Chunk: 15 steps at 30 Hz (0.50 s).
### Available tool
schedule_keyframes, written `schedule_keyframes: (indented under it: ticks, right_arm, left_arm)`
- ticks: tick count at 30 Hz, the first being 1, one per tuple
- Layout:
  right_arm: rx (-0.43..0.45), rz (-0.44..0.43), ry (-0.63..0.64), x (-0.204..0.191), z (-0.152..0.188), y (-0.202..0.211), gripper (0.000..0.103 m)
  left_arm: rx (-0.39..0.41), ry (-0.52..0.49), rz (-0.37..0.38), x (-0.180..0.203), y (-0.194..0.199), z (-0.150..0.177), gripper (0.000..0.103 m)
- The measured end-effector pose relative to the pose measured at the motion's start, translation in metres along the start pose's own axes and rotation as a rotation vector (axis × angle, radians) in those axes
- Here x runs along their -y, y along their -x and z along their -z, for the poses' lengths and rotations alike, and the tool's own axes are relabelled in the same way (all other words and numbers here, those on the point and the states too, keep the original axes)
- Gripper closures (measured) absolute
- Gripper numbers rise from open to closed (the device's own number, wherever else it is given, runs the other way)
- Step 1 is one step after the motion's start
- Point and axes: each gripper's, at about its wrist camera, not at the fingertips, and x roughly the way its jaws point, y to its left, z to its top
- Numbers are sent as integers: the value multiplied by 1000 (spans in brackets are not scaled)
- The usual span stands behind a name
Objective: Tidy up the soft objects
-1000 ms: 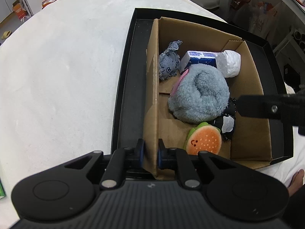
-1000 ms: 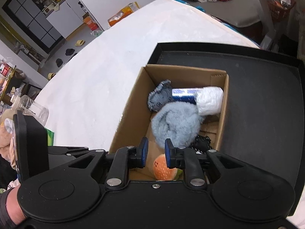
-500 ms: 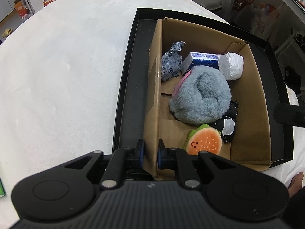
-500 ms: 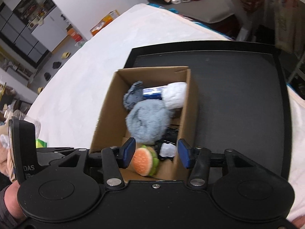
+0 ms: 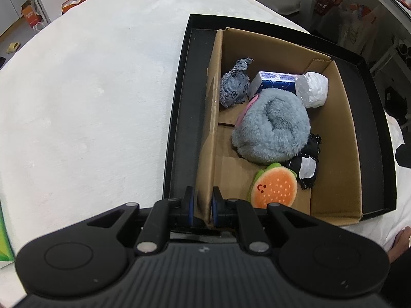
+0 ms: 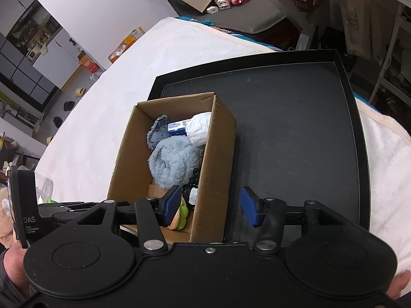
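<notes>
While your left gripper (image 5: 201, 209) pinches the near left wall of the cardboard box (image 5: 334, 138), its jaws drawn narrow with the cardboard edge clamped between the blue pads, your right gripper (image 6: 210, 206) hangs above the box's right wall with its jaws opening; that wall's near end shows in the gap between them, and neither pad touches it. Just past your left fingertips, inside the box, a burger plush (image 5: 273, 186) lies in the near corner, orange bun face up with a green fringe. Beside it on the right sits a small black and white soft item (image 5: 307, 168), which I cannot identify further. Behind these, a fluffy grey-blue plush (image 5: 272, 125) fills the middle of the box. Farther back you have a denim fabric toy (image 5: 234, 84) against the left wall, a blue and white tissue pack (image 5: 274, 81) next to it, and a white crumpled bundle (image 5: 312, 89) touching the pack's right end. From your right wrist view the same box (image 6: 218, 154) stands at the left part of a black tray (image 6: 295, 128), whose floor to the right is bare. That tray rests on a white fleecy surface (image 5: 90, 89).
</notes>
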Motion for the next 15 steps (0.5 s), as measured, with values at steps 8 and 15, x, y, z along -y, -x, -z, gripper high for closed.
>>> schedule_keyframes:
  ticks: [8, 15]
  right_arm:
    - [25, -1, -2, 0, 3, 10, 34]
    - [53, 13, -28, 7, 7, 24, 26]
  left_arm:
    - [1, -40, 32, 7, 14, 3, 90]
    - [19, -68, 43, 10, 31, 3, 86]
